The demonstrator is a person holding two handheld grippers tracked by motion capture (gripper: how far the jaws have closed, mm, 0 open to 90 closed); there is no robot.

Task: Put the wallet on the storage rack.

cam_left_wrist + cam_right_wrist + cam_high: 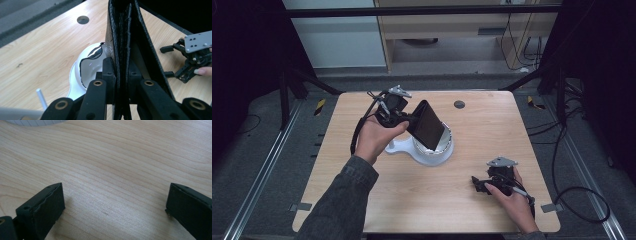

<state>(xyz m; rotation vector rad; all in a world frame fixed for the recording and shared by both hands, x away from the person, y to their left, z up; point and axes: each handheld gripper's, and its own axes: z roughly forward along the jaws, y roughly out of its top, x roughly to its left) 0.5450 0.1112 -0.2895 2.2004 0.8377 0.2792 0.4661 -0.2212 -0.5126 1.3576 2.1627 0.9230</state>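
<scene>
Flat folded leather-look wallet point(427, 124): black, with a fine pebbled grain. Round plastic bowl-shaped stand point(432, 151): white, with a shiny silver inner rim; it sits on a pale wood-grain worktop point(472, 150) bearing one small grey round disc point(459, 104). Left gripper point(119, 72) and right gripper point(112, 202): black, the right gripper's three-cornered plate point(501, 162) grey.

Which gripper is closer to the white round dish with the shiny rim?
Left. The left gripper holds a black leather wallet right above the white dish; the right gripper rests apart on the wooden table.
</scene>
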